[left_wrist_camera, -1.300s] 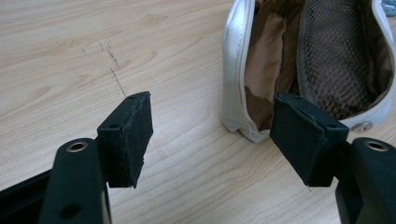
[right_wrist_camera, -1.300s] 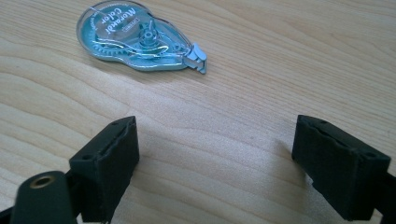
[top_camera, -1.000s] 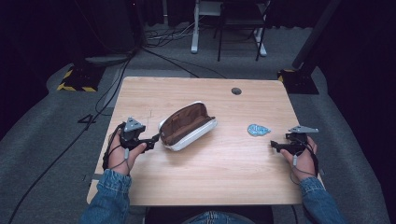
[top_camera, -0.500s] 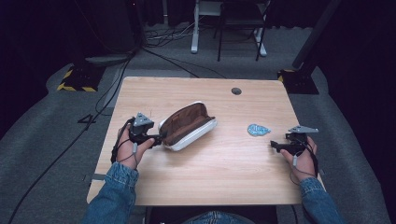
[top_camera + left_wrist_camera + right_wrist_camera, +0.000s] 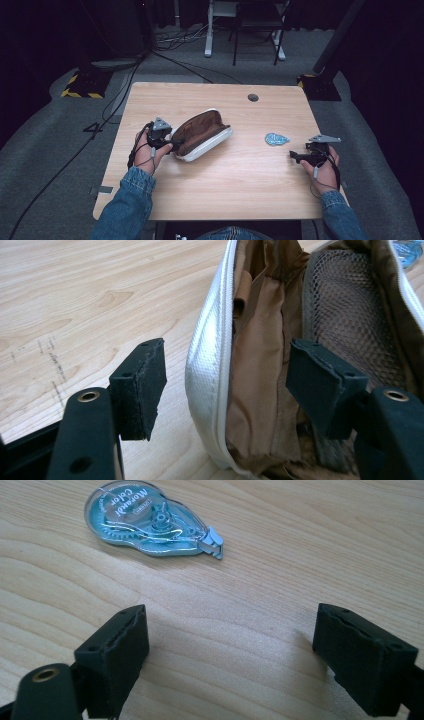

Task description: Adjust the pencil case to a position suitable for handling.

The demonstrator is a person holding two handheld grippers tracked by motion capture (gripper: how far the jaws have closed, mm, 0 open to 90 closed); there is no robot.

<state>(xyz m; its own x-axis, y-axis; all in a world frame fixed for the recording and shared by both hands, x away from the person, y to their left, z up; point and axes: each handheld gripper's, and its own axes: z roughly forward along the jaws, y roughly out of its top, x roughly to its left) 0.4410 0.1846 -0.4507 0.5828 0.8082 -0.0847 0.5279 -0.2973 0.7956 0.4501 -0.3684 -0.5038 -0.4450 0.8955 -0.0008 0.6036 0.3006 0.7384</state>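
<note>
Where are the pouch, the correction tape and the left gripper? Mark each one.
pouch (image 5: 200,132): high view, on its brown lining.
correction tape (image 5: 145,522): right gripper view, on its clear blue shell.
left gripper (image 5: 225,382): left gripper view, midway between its fingers, which straddle the pouch's white wall.

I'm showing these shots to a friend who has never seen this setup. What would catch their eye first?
Probably the open white pouch with its brown lining, lying mid-table. The left gripper straddles the pouch's near wall, one jaw outside and one inside, pads not pressing. To the right lies a small blue correction tape dispenser, with the open right gripper resting short of it.
</note>
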